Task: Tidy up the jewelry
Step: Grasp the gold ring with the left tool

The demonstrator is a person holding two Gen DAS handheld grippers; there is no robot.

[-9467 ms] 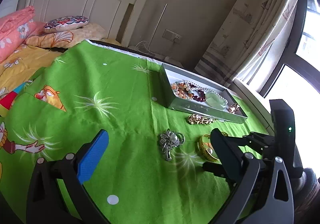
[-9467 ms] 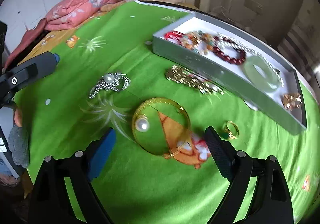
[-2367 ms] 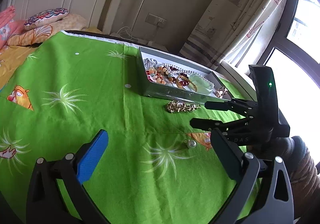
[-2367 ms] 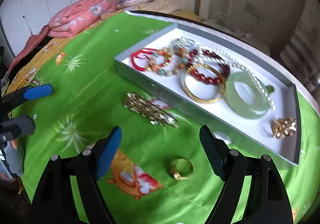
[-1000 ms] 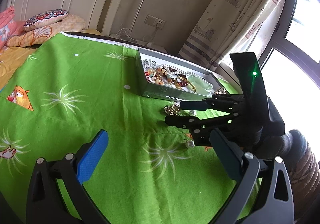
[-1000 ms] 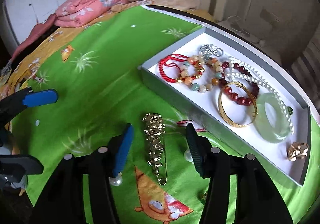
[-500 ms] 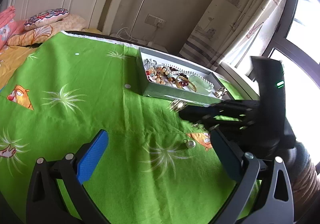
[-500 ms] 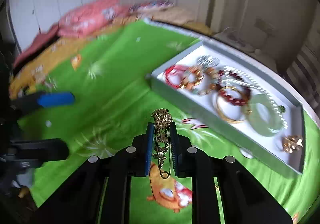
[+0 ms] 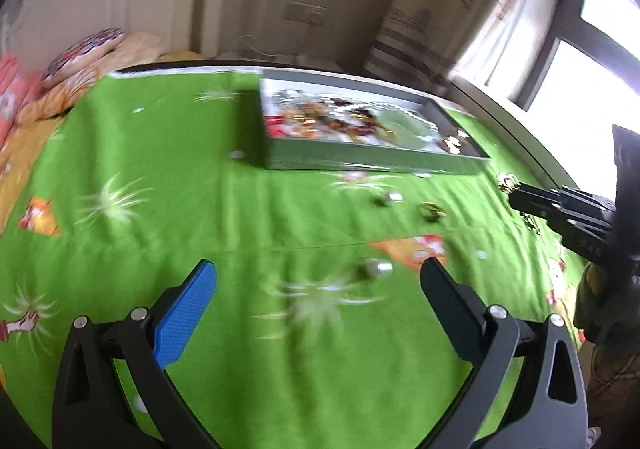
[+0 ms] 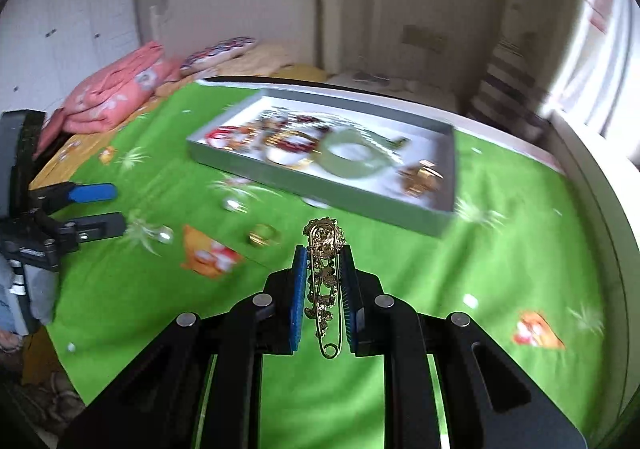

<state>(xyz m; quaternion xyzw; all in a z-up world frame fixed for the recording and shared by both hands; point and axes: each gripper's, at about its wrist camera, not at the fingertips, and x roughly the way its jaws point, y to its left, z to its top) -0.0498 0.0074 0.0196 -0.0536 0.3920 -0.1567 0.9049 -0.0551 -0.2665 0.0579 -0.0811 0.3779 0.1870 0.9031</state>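
Note:
My right gripper point(image 10: 323, 261) is shut on a gold brooch pin point(image 10: 325, 281) and holds it above the green cloth, in front of the grey jewelry tray point(image 10: 320, 191). The tray holds several bracelets, a green jade bangle point(image 10: 354, 159) and a gold piece point(image 10: 420, 177). A gold ring point(image 10: 262, 236) and two pearl earrings point(image 10: 234, 205) point(image 10: 163, 236) lie on the cloth. My left gripper point(image 9: 316, 289) is open and empty above the cloth, near a pearl earring point(image 9: 378, 268). The right gripper shows at the right of the left wrist view point(image 9: 510, 187), and the tray point(image 9: 372, 163) lies beyond.
The green cartoon-print cloth point(image 10: 500, 249) covers the bed. Pink and yellow bedding point(image 10: 120, 89) and a patterned pillow point(image 10: 218, 51) lie at the head by the white headboard point(image 10: 240, 1). A curtain and a window point(image 9: 580, 61) are on the right.
My right gripper has lifted the gold brooch pin off the cloth and swung to the right. The left gripper has stayed open and shifted its view a little.

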